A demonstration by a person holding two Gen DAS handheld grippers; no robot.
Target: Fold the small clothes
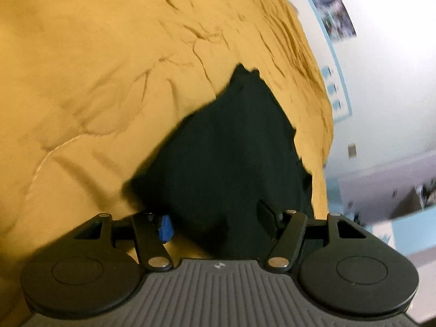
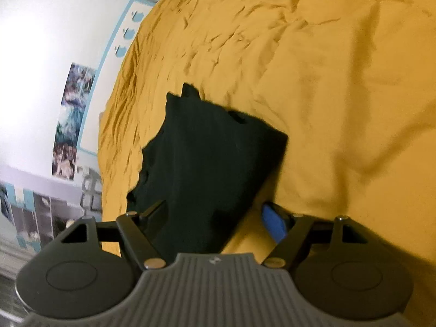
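A small dark garment (image 1: 226, 147) lies on a mustard-yellow bed sheet (image 1: 95, 68); it also shows in the right wrist view (image 2: 207, 163). It looks partly folded, with ragged edges toward the wall. My left gripper (image 1: 215, 223) is open, its fingers spread wide over the garment's near end, with nothing between them. My right gripper (image 2: 218, 220) is open too, its left finger over the garment's near edge and its blue-padded right finger (image 2: 273, 224) over the sheet beside it.
The wrinkled yellow sheet (image 2: 340, 81) covers the bed all around the garment. A white wall with posters (image 2: 70, 125) runs along the bed's far edge. Shelving with clutter (image 1: 403, 201) stands by the wall.
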